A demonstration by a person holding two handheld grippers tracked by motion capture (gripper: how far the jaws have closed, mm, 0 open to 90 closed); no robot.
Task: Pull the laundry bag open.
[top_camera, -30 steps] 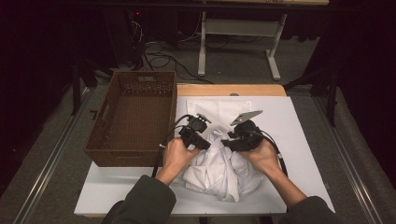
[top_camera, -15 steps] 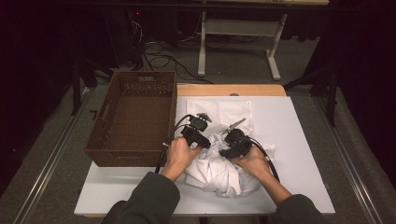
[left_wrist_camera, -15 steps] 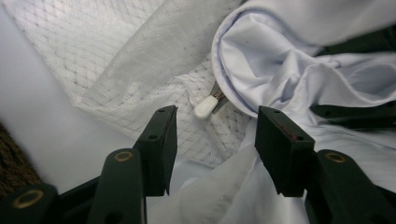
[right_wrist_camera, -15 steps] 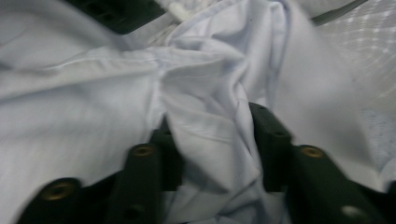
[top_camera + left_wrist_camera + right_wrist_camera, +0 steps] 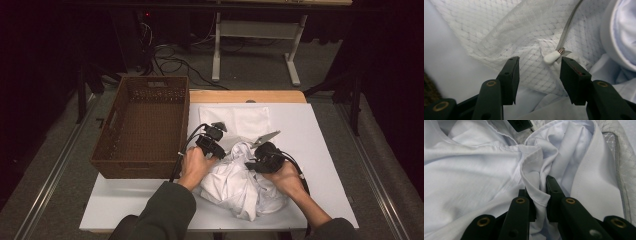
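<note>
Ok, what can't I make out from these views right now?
- High view: the left tool's tips, too small and dark against the garment.
- High view: the right tool's tips, covered by its own body and the hand.
- Left gripper view: the zipper runs off the top edge.
- Right gripper view: the fold below the pinch, hidden by the jaws.

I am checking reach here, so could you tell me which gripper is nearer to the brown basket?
Left. The left gripper sits just beside the basket; the right gripper is farther away, across the white garment.

Crumpled white garment (image 5: 240, 185); heaped on the table's near half
</note>
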